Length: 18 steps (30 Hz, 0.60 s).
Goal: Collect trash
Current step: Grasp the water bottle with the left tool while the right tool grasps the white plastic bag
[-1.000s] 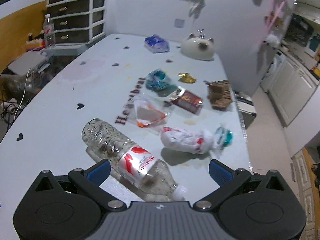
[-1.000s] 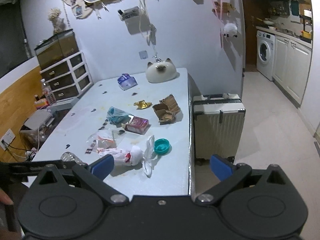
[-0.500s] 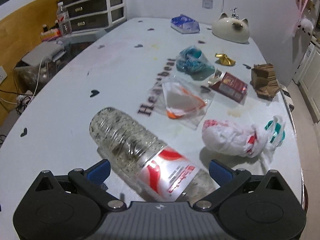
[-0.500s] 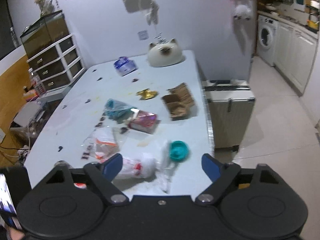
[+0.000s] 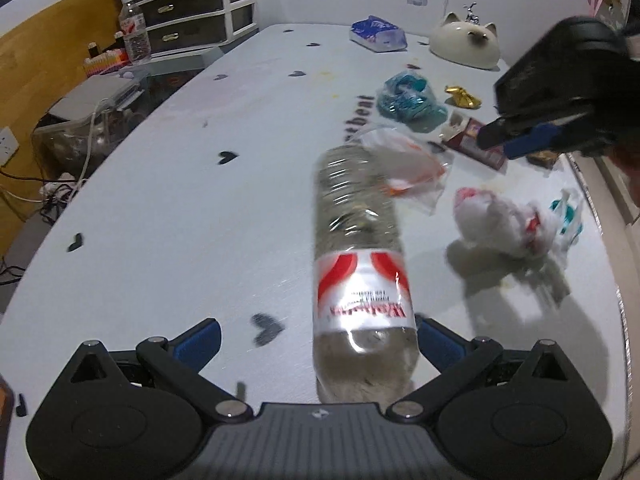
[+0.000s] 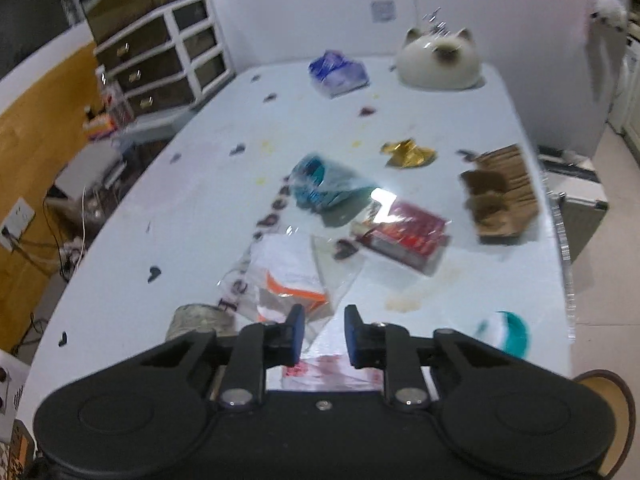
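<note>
A clear plastic bottle (image 5: 360,264) with a red and white label lies on the white table (image 5: 180,216), pointing away. My left gripper (image 5: 318,340) is open around its near end, with the right finger against it. My right gripper (image 6: 323,334) has its jaws narrowed with a small gap and nothing between them; it hovers over a clear bag with orange print (image 6: 292,280) and a white crumpled bag (image 5: 504,224). It also shows in the left wrist view (image 5: 520,140). A red carton (image 6: 404,234) and a teal bag (image 6: 324,182) lie further off.
A gold wrapper (image 6: 408,154), torn brown cardboard (image 6: 500,196), a teal lid (image 6: 506,330), a blue pack (image 6: 338,74) and a cat-shaped ceramic (image 6: 440,60) lie on the table. A drawer unit (image 6: 160,60) stands at the left. The table's right edge (image 6: 560,240) borders the floor.
My left gripper has moved forward and turned so the bottle now lies lengthwise between its fingers. My right gripper has moved in over the table and its jaws have narrowed.
</note>
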Tool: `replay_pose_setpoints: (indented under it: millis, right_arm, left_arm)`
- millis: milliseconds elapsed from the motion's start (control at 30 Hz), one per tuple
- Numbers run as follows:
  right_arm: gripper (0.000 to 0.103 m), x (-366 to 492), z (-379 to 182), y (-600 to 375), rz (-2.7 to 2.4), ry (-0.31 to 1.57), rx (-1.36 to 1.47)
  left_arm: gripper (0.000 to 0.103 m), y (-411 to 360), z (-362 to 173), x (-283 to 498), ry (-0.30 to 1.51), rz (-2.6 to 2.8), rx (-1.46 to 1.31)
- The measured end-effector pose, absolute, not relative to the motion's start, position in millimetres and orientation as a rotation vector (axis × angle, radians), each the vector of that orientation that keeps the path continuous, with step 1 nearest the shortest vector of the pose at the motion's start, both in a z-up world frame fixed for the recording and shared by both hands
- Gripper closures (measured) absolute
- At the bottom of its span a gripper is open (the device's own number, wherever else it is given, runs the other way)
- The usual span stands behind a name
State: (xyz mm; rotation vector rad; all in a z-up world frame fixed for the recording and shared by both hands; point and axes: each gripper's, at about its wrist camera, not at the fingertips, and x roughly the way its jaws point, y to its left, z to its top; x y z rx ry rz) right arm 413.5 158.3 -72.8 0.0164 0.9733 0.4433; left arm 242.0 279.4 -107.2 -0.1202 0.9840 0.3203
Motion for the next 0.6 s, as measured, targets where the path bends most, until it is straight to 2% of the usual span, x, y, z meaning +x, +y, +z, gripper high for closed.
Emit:
replay_pose_setpoints:
  millis: [167, 600]
  right_arm:
    - [0.085, 415, -94, 178, 0.5, 1.014, -0.019]
    - [0.085, 361, -105, 120, 0.526, 1.092, -0.061]
  left_arm:
    - [0.0, 293, -102, 229, 0.954, 0.262, -0.173]
    - [0.016, 278, -105, 255, 0.941, 0.071, -0.044]
